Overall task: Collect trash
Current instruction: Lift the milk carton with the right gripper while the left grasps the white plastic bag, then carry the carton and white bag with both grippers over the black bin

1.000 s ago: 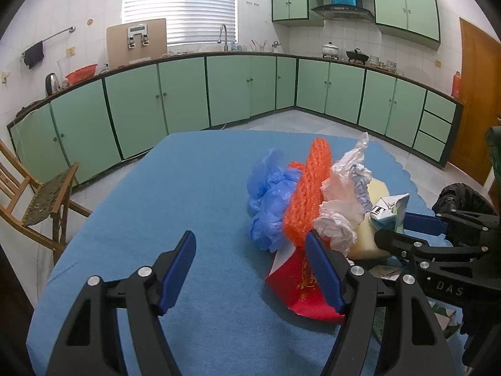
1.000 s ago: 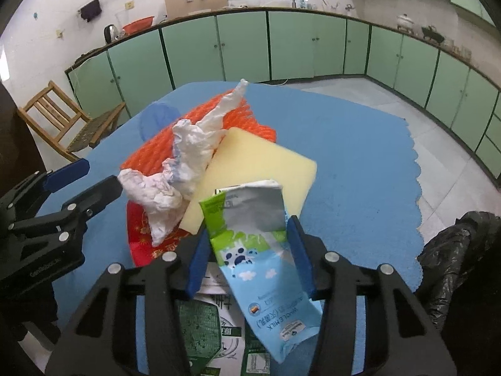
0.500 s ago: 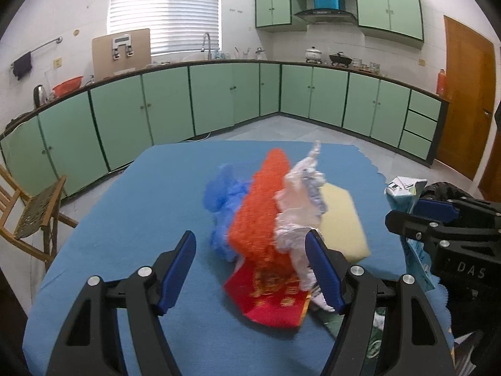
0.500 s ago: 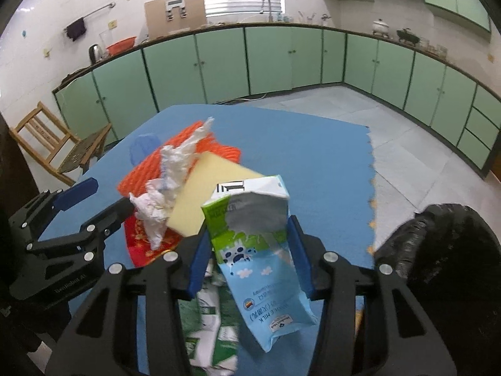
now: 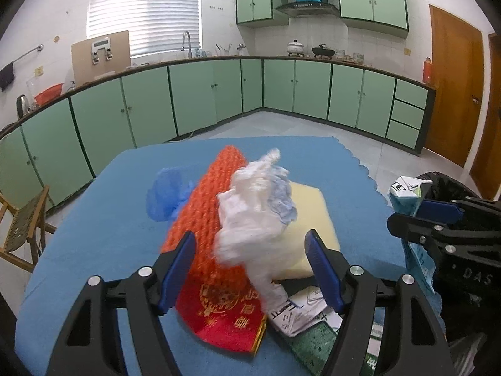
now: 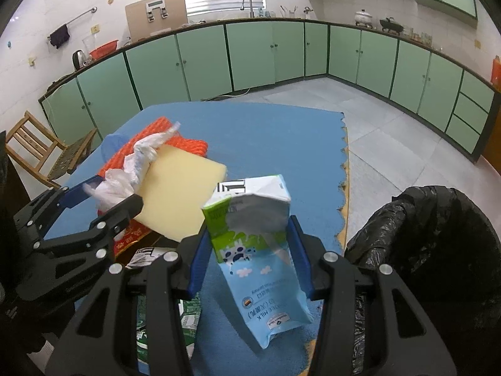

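A pile of trash lies on the blue table cloth [image 6: 266,138]: a blue bag [image 5: 166,194], an orange net [image 5: 206,200], a crumpled white plastic bag [image 5: 253,206], a yellow foam sheet [image 5: 310,213] and a red packet [image 5: 225,313]. My left gripper [image 5: 249,241] straddles the white bag. Its jaws are closing, and the pads stand apart from the bag. My right gripper [image 6: 247,235] is shut on a blue and green milk carton [image 6: 250,213], held tilted above the table's right edge beside the black bin bag [image 6: 438,250].
Flattened green cartons [image 5: 313,338] lie at the near edge under the pile. A wooden chair [image 6: 37,153] stands left of the table. Green cabinets line the walls, with tiled floor beyond the table's far and right edges.
My left gripper has slid right along the pile, from the blue bag and orange net to the white bag. My right gripper has carried the milk carton off the pile toward the black bag.
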Tool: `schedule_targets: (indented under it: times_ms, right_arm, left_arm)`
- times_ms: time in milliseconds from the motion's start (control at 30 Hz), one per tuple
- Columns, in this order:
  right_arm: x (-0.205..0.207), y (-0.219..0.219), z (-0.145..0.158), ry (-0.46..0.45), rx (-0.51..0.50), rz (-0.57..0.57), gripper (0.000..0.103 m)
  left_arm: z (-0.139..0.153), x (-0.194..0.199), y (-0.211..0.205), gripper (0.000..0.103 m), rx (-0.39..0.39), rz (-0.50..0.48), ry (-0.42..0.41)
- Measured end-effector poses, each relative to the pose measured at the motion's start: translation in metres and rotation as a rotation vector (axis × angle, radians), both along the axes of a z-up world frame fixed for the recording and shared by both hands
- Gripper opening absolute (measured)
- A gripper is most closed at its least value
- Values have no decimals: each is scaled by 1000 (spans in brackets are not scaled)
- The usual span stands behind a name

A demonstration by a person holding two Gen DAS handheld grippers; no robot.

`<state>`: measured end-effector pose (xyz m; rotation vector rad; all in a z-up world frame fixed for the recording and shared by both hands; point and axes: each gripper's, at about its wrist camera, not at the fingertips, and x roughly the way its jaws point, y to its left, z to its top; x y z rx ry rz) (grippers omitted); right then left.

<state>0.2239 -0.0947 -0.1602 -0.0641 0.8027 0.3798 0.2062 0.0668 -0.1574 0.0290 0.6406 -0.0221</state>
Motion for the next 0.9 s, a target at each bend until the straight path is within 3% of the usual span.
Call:
schedule_targets:
  times_ms: [167, 333, 900]
  right_arm:
    - [0, 0, -2, 4, -1, 1, 45]
    - [-2, 4, 2, -3, -3, 11, 45]
    - [-18, 6, 43, -59, 11, -18, 45]
  left_arm:
    - [-8, 5, 0, 42, -28, -13, 38]
    - [-7, 2, 3, 21, -19, -9, 20]
    - [39, -23, 6, 17, -11, 15, -69]
